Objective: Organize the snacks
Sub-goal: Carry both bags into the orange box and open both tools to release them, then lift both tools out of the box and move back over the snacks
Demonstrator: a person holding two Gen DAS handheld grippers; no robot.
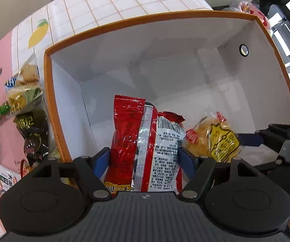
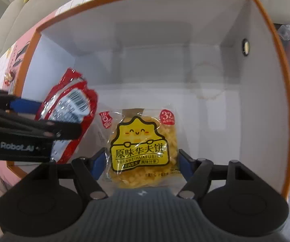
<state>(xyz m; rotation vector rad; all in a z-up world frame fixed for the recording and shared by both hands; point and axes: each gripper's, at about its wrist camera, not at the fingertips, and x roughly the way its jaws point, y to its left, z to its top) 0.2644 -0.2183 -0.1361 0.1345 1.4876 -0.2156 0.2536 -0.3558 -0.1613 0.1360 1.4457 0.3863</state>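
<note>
Red snack packet [image 1: 145, 139]: clamped between the left claw's [image 1: 144, 158] blue pads, inside the box.
Yellow waffle packet [image 2: 143, 151]: gripped by the right claw [image 2: 143, 160], beside the red packet.
Box [image 1: 52, 92]: orange rim, white walls, on the bench [image 1: 104, 2].
Loose snacks [image 1: 26, 109]: piled outside the box's left wall.
</note>
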